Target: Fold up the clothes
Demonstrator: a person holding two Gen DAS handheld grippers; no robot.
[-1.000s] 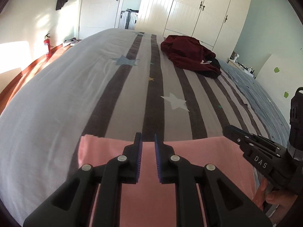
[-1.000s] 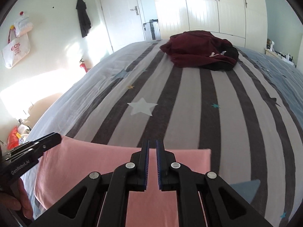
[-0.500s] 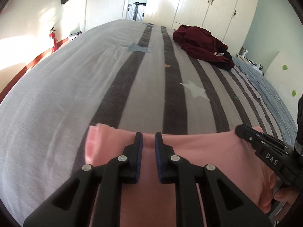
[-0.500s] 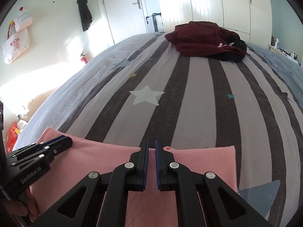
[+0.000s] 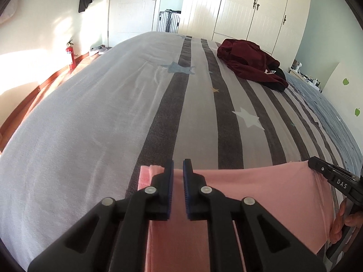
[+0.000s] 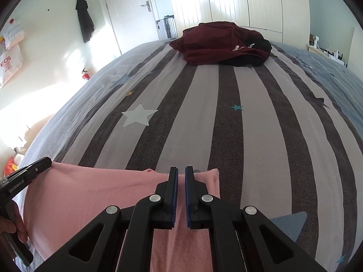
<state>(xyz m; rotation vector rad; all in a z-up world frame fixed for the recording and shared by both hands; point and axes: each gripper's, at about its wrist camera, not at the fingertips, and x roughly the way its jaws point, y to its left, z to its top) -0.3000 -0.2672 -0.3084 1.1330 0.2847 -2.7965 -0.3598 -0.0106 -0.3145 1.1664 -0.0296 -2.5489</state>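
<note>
A pink garment lies at the near end of the striped bed, its far edge stretched taut between my two grippers. My left gripper is shut on that edge close to its left corner, where a small folded flap sticks out. The right gripper is shut on the same edge by the right corner. Each gripper also shows in the other's view: the right gripper at the cloth's right end, the left gripper at its left end. The cloth below the fingers is hidden.
The bed cover has grey and dark stripes with stars. A crumpled maroon garment over something black lies at the far end. White wardrobes and a door stand behind. A red fire extinguisher stands by the left wall. A hand holds the right gripper.
The pink cloth's far edge has drawn in and gone taut between the grippers. Each gripper now sits nearer its corner, and the corners have bunched at the fingers. Both views have tilted up.
</note>
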